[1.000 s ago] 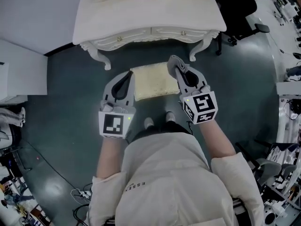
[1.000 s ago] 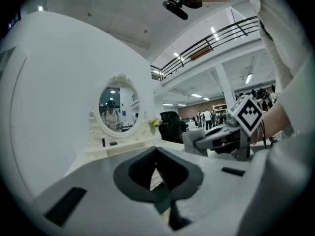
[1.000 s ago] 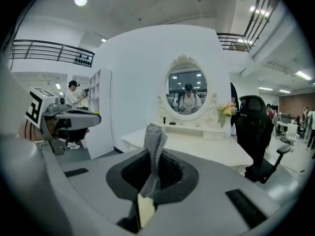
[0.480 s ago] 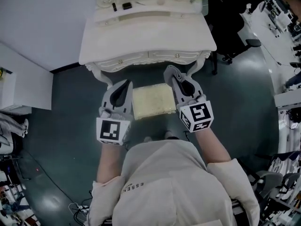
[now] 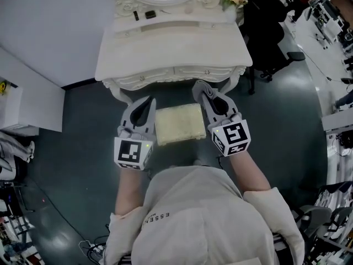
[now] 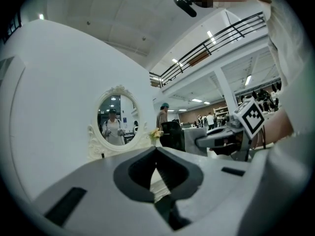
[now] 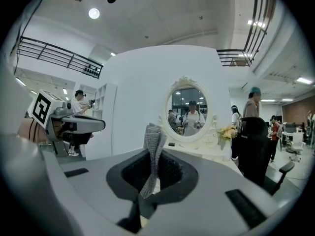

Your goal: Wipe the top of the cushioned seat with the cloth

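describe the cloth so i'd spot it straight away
Start at the white dressing table and drop to the cream seat in front of it, flanked by two grippers. The cloth is the grey knitted strip pinched in the right gripper; the left gripper is shut on nothing.

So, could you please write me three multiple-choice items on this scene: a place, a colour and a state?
1. The cushioned seat lies: A between the left gripper and right gripper; B left of both; C right of both.
2. The cloth is: A red; B grey; C green.
3. The left gripper's jaws are: A wide apart; B shut on the cloth; C together, empty.
Answers: 1 A, a gripper flanks each side; 2 B, grey knit in the right gripper; 3 C, tips meet, nothing between.
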`<state>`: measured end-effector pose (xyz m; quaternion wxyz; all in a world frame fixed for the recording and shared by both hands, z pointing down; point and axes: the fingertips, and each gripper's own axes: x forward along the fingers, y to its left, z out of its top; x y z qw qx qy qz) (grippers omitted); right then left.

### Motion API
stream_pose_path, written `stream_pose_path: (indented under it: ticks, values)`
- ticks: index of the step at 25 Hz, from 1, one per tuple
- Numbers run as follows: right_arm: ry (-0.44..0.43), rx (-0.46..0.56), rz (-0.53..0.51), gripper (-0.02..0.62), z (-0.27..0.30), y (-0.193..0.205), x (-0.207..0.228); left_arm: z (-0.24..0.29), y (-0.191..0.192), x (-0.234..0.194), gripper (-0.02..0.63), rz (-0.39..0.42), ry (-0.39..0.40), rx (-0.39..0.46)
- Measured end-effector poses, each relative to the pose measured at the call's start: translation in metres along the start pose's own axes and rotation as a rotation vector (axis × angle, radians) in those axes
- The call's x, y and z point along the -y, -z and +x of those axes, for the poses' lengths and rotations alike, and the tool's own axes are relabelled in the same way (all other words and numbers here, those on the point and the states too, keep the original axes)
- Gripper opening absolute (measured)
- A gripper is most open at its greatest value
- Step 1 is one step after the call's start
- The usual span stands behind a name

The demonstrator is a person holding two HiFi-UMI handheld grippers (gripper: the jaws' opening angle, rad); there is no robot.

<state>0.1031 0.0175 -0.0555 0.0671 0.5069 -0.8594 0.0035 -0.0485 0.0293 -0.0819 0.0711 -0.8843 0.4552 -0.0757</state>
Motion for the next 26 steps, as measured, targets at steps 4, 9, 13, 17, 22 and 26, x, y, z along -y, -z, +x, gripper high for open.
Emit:
stream_pose_path:
  ticks: [4, 9, 13, 17, 22, 26]
  values:
    - [-0.021, 0.009, -0.014, 0.026, 0.001, -0.002, -0.005, -0.001, 0.004, -0.005, 0.002, -0.028, -0.014, -0.005]
    - [-0.019, 0.007, -0.013, 0.026, 0.002, -0.002, -0.006, 0.000, 0.004, -0.003, 0.002, -0.024, -0.006, -0.011]
    - [-0.016, 0.004, -0.005, 0.026, 0.005, 0.000, -0.008, 0.001, 0.004, -0.001, 0.002, -0.019, 0.007, -0.017]
    - [-0.023, 0.011, 0.007, 0.026, 0.006, -0.001, -0.010, 0.002, 0.006, 0.001, 0.002, -0.009, 0.011, -0.021]
    - [-0.025, 0.012, 0.008, 0.026, 0.009, -0.003, -0.014, 0.002, 0.005, -0.003, 0.002, -0.013, 0.012, -0.022]
    - [-0.018, 0.008, 0.015, 0.026, 0.009, -0.002, -0.015, 0.002, 0.011, -0.003, 0.002, -0.029, 0.012, -0.034]
